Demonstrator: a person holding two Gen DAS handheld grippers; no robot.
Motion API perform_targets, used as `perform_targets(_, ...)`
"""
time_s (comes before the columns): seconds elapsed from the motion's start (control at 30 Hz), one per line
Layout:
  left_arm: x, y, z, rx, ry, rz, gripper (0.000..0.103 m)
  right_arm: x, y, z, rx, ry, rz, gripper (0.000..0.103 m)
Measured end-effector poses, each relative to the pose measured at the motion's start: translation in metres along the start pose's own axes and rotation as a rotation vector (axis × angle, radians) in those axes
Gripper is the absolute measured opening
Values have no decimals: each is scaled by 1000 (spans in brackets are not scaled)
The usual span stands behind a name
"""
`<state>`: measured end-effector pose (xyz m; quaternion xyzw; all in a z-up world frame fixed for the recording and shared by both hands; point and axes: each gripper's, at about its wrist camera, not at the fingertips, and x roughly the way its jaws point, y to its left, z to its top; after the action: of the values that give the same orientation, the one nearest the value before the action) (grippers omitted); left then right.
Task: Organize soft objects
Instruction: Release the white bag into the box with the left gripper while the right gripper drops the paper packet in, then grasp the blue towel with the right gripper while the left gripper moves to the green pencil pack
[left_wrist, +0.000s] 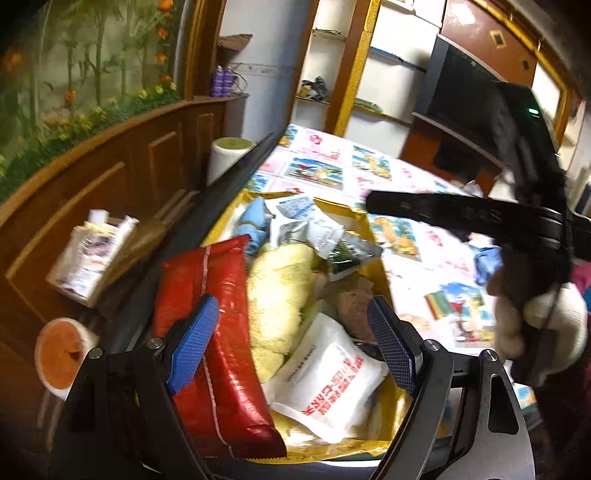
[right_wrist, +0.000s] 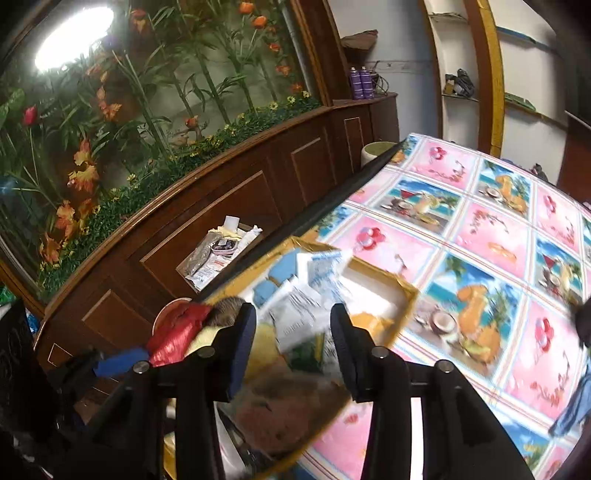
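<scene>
Left wrist view: the left tongs (left_wrist: 293, 345) stand spread wide over an open yellow box (left_wrist: 373, 236) at the edge of the table (left_wrist: 436, 266), with nothing pinched between the blue pads. Inside the box lie a red pouch (left_wrist: 218, 332), a pale yellow plush item (left_wrist: 280, 291), a white packet with red print (left_wrist: 332, 384), crumpled printed sachets (left_wrist: 314, 229) and a blue item (left_wrist: 255, 221). A white-gloved hand (left_wrist: 543, 332) holds the right tongs' handle above the box's right side.

Right wrist view: the right tongs (right_wrist: 291, 347) stand partly spread above the same box; nothing is visibly pinched. Contents below are blurred. A patterned cloth (right_wrist: 480, 236) covers the table.
</scene>
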<state>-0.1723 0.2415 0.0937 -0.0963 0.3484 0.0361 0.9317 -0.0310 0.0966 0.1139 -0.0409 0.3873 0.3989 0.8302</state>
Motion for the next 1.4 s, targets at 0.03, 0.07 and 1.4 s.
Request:
perform_targets(0.03, 0, -4, -1, 15, -3, 28, 83, -4, -3, -4, 2, -6, -8, 43)
perform_targets(0.07, 0, -8, -1, 31, -3, 51, 83, -8, -6, -8, 6, -11, -15, 43)
perform_targets(1.4, 19, -131, -17, 242, 141, -186, 83, -141, -215, -114, 424, -118, -268, 44)
